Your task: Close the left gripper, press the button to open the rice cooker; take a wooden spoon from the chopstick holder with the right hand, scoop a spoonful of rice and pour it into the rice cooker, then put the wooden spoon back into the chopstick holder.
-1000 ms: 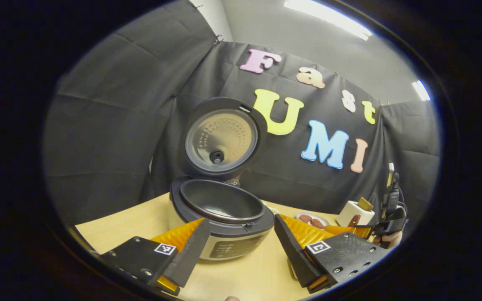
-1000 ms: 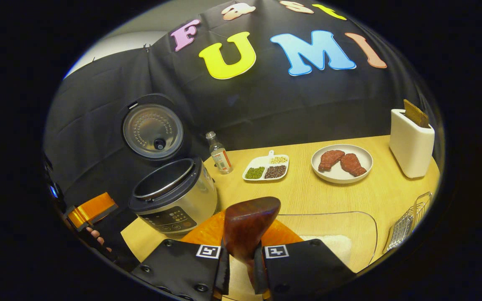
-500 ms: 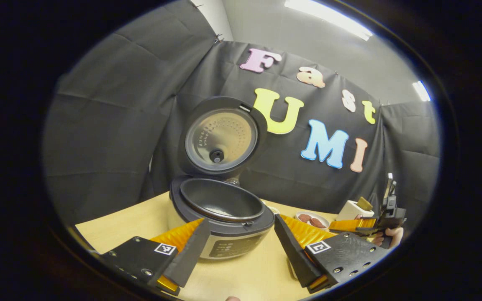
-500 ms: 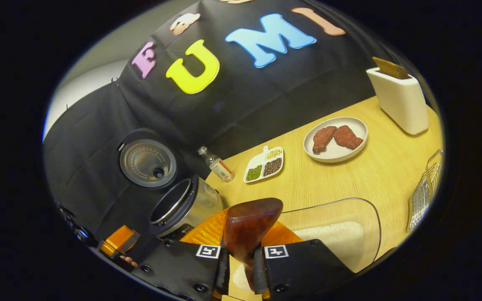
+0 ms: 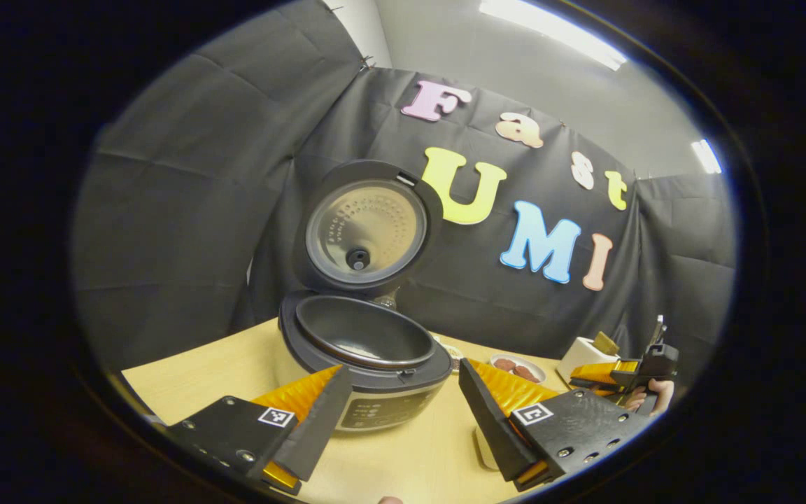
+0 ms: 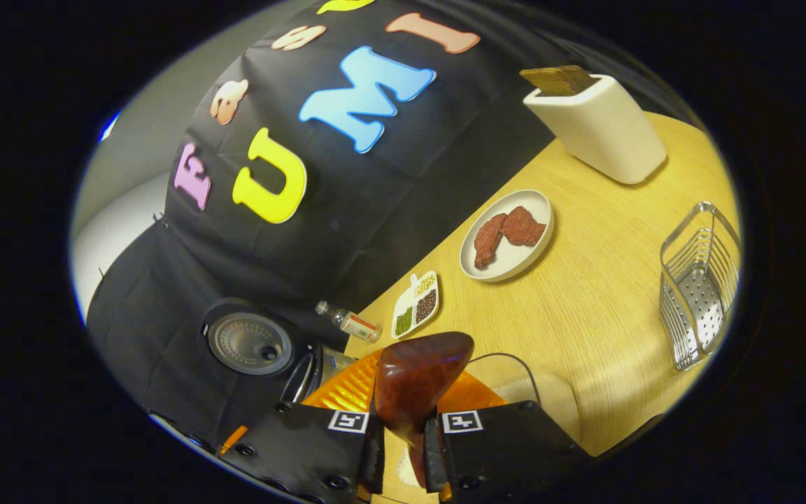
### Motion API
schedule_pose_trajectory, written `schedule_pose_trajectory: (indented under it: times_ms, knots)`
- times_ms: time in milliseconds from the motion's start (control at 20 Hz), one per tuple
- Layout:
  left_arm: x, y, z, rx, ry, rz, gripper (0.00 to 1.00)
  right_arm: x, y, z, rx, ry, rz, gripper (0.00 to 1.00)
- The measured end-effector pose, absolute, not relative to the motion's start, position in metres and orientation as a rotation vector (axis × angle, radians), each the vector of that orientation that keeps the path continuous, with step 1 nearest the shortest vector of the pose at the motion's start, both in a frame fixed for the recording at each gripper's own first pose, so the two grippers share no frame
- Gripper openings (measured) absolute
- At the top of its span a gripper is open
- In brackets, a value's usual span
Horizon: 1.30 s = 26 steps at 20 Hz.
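Right gripper (image 6: 403,448): fingers clamped on the spoon (image 6: 413,381) handle; spoon bowl stands up just ahead of the fingertips, long axis running along the fingers.
Rice (image 6: 546,392): white heap in a clear container (image 6: 515,364), directly beyond and slightly right of the spoon bowl; nearest target. View is rolled, so the gripper appears tipped toward it.
Judged step: scoop in hand; spoon not yet seen loaded.
Cooker (image 6: 319,364): lies left of the right gripper, lid (image 6: 249,343) up, pot mouth partly hidden behind the fingers.
Left gripper (image 5: 403,413): fingers wide apart, holding nothing; cooker (image 5: 368,364) sits just ahead between them, inner pot looks bare.
Nearer hand: left gripper is closer to the cooker; right gripper (image 5: 620,374), seen far right in the left gripper view, is closer to the rice.
Holder (image 6: 595,126): white, well beyond the right gripper to the far right, another wooden utensil (image 6: 557,79) standing in it.
Farther items: plate (image 6: 476,269) and tray (image 6: 406,311) ahead; rack (image 6: 700,287) at right.
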<state>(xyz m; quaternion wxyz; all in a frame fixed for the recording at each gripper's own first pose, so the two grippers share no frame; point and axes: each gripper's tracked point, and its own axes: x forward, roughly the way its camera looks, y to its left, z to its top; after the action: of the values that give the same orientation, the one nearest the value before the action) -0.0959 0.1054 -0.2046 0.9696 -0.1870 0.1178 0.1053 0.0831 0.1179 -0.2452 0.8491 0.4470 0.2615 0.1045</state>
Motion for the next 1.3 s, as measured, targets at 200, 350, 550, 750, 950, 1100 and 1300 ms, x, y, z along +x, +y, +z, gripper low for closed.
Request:
schedule_pose_trajectory:
  times_ms: [200,350,550,750,950,1100,1300]
  knots:
    - [-0.103,0.113,-0.205,-0.361,0.237,0.234,0.96,0.09,0.096,-0.247,1.073,0.513,0.134,0.24]
    - [-0.11,0.121,-0.204,-0.352,0.232,0.259,0.96,0.098,0.092,-0.236,1.144,0.49,0.119,0.24]
    - [-0.117,0.126,-0.205,-0.364,0.232,0.273,0.96,0.113,0.102,-0.227,1.231,0.471,0.103,0.24]
    - [-0.117,0.126,-0.209,-0.373,0.239,0.27,0.96,0.129,0.118,-0.211,1.342,0.444,0.111,0.24]
    - [-0.119,0.135,-0.206,-0.36,0.23,0.282,0.96,0.141,0.138,-0.195,1.373,0.414,0.14,0.24]
    - [-0.124,0.139,-0.204,-0.363,0.223,0.276,0.96,0.151,0.155,-0.189,1.397,0.414,0.146,0.24]
    - [-0.128,0.152,-0.204,-0.367,0.218,0.286,0.96,0.161,0.194,-0.169,1.409,0.426,0.21,0.24]
